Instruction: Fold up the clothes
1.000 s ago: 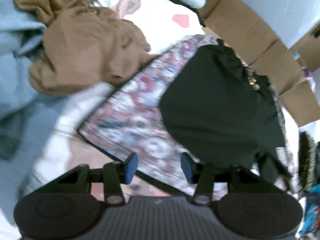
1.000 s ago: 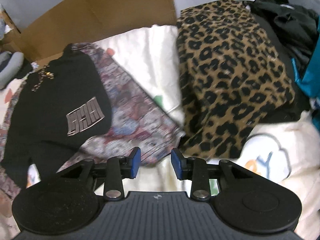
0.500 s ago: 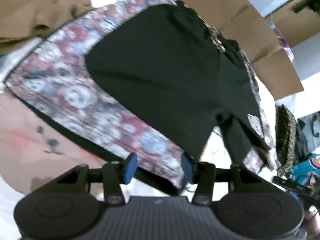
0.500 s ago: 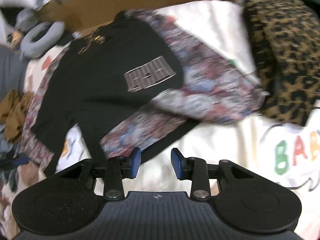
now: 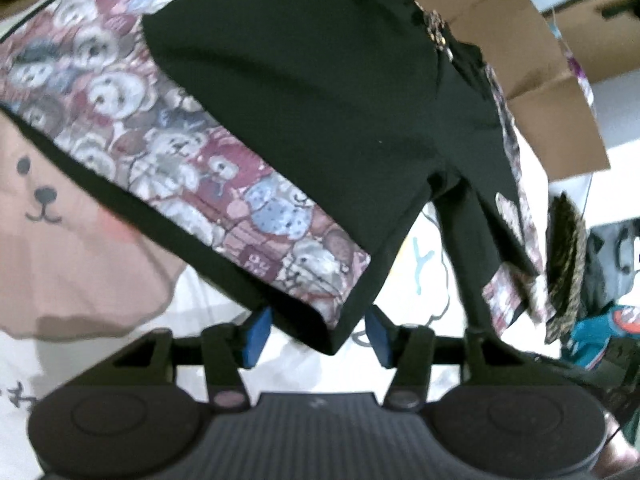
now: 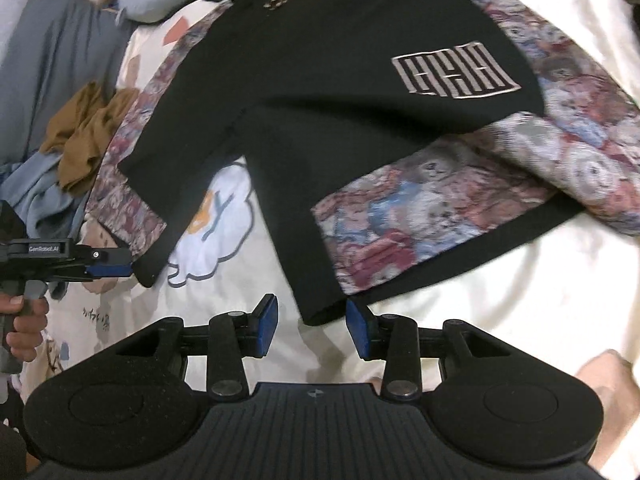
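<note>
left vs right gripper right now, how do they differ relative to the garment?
The left gripper straddles a sleeve cuff at the black bear-print top's outer corner; the right gripper sits at a bottom hem corner. In the right wrist view the left gripper lies side-on, while the right gripper points straight at the hem. Both are open, holding nothing.

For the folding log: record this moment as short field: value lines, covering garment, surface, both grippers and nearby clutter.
garment: black top with bear-print sleeves, spread flat, logo up
surface: cream printed bedsheet
left gripper: open, jaws either side of a sleeve cuff corner
right gripper: open, at the hem corner
grip: neither closed on cloth
clutter: brown garment, leopard-print item, cardboard box
</note>
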The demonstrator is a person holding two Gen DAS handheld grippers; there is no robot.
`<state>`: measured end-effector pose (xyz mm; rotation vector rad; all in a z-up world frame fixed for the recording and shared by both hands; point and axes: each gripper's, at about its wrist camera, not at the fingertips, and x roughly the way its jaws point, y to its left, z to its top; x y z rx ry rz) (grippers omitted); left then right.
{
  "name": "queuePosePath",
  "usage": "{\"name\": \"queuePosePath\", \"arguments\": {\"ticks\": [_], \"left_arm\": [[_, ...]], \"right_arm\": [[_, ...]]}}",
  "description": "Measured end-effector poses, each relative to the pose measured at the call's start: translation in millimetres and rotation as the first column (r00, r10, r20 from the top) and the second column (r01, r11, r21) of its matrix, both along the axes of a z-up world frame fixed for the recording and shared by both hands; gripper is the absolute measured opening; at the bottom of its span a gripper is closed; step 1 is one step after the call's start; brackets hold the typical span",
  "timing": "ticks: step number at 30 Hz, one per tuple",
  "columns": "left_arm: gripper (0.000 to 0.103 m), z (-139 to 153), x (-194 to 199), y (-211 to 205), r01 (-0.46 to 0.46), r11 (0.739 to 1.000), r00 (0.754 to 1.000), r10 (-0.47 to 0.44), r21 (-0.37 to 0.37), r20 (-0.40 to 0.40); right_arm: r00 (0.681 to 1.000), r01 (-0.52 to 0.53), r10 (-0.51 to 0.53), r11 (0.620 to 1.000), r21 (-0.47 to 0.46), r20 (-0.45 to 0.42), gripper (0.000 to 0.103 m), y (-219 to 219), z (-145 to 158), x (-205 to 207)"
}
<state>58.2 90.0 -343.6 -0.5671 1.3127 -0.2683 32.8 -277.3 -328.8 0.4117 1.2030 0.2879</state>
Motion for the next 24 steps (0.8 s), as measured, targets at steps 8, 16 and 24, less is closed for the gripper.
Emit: {"name": "queuePosePath", "arguments": {"ticks": [8, 16, 24], "left_arm": [[0.006, -21.6, 5.1, 4.5, -0.087, 0.992, 0.996, 0.085, -0.096, -0.022], [0.004, -17.7, 1.2, 5.1, -0.040, 0.997, 0.999, 0.040, -0.067, 0.011], [0.023, -11.2, -3.8, 3.1, 0.024, 0.998, 0.999, -0.026, -0.056, -0.031]], "right_arm": [[0.999, -0.034, 0.035, 0.999, 0.032, -0.004, 0.044, 12.6, -12.1, 5.7], [1.000, -0.018, 0.018, 0.998, 0.065, 0.002, 0.000, 7.9, -11.8, 6.5], [0.989, -0.147, 0.146, 0.987, 0.059, 0.028, 0.000, 33.2, -2.0, -3.8]]}}
